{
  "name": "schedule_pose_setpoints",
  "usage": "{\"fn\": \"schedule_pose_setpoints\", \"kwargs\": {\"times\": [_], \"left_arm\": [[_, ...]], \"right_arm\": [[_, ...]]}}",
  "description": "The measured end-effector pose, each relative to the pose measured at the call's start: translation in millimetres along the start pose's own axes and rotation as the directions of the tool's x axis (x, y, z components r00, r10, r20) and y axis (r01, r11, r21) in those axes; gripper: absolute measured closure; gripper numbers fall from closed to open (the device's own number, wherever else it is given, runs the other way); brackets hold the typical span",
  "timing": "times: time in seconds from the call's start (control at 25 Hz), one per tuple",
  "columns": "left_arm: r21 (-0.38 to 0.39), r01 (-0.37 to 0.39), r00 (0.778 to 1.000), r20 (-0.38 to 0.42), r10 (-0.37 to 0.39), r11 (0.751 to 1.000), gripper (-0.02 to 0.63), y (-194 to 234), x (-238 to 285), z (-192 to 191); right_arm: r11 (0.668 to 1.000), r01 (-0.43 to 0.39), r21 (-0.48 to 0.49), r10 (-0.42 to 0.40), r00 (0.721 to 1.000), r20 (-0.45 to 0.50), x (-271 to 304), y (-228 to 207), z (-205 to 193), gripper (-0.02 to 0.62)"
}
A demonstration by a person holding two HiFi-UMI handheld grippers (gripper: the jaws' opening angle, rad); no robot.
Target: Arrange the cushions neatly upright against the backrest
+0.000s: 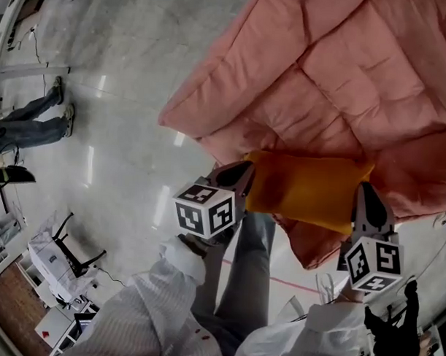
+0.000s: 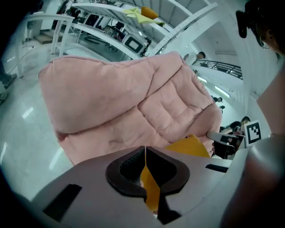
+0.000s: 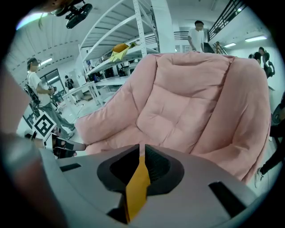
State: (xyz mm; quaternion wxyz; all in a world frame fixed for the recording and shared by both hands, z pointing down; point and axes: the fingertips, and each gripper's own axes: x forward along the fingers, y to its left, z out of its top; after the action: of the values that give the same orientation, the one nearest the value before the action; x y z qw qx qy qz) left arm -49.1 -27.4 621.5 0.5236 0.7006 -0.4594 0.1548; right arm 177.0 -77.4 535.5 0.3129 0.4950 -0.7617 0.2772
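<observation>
Pale glossy floor (image 1: 122, 141) spreads beneath a quilted pink sofa (image 1: 343, 76), with white shelving (image 3: 133, 40) behind it. A yellow-orange cushion (image 1: 306, 190) hangs at the sofa's front edge, stretched between the two grippers. The left gripper (image 1: 240, 180) has its jaws clamped on the cushion's left corner. The right gripper (image 1: 367, 199) pinches the right corner the same way, the fabric squeezed thin between its jaws. Well away from the sofa, a bystander's legs (image 1: 31, 123) stand on the floor.
</observation>
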Motion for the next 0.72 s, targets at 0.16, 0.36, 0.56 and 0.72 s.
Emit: {"fn": "schedule_pose_setpoints", "kwargs": {"times": [0.16,0.36,0.56,0.72], "left_arm": [[-0.028,-0.024,0.999,-0.023,0.023,0.999,0.592,12.0,5.0,-16.3],[-0.083,-0.043,0.996,-0.085,0.036,0.996,0.498,25.8,16.6,-42.0],[-0.153,-0.023,0.990,-0.140,0.001,0.988,0.392,32.1,21.8,-61.0],[-0.159,-0.017,0.986,-0.168,-0.010,0.987,0.336,31.9,26.5,-74.6]], "right_arm": [[1.000,0.003,-0.013,-0.003,1.000,-0.006,2.3,-5.0,0.0,0.580],[0.999,-0.032,0.005,0.032,0.999,-0.035,10.5,-8.9,-3.6,0.521],[0.998,-0.051,0.025,0.053,0.995,-0.080,19.1,-8.7,-9.5,0.452],[0.995,-0.073,0.064,0.080,0.990,-0.118,22.2,-11.2,-20.3,0.401]]}}
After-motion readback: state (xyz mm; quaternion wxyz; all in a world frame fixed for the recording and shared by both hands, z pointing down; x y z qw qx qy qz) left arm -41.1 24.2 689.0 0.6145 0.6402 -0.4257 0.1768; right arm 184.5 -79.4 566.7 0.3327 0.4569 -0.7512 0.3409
